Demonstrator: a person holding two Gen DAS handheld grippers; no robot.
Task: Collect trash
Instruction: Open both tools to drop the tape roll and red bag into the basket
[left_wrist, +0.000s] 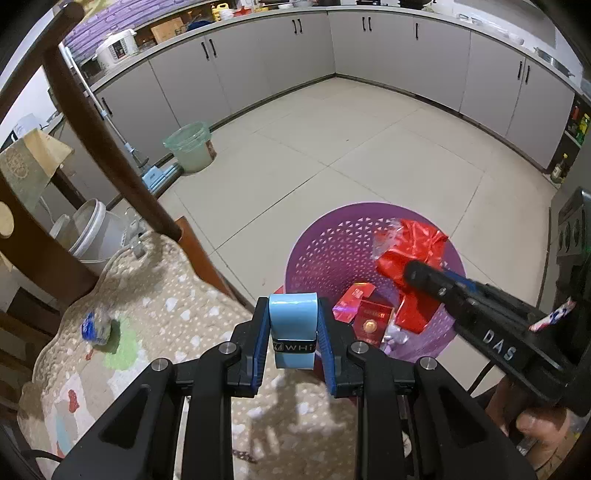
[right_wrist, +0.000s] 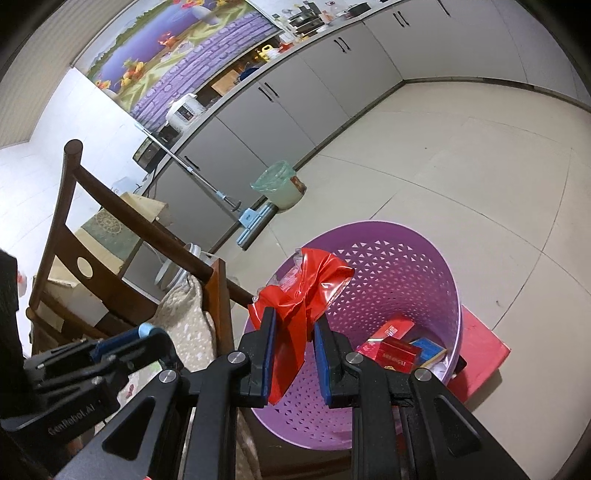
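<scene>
The left gripper (left_wrist: 293, 325) clamped a blue roll (left_wrist: 293, 325); the right gripper (right_wrist: 295, 332) pinched red wrapper (right_wrist: 301, 291) over the purple basket (right_wrist: 406, 266).

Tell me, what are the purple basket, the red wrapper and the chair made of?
The purple basket looks like molded plastic: smooth, matte, with punched triangular holes. The red wrapper, pinched in the right tool, seems thin plastic film: glossy, crinkled, partly see-through. The chair appears to be dark varnished wood, with rounded rails and a slight sheen.
</scene>
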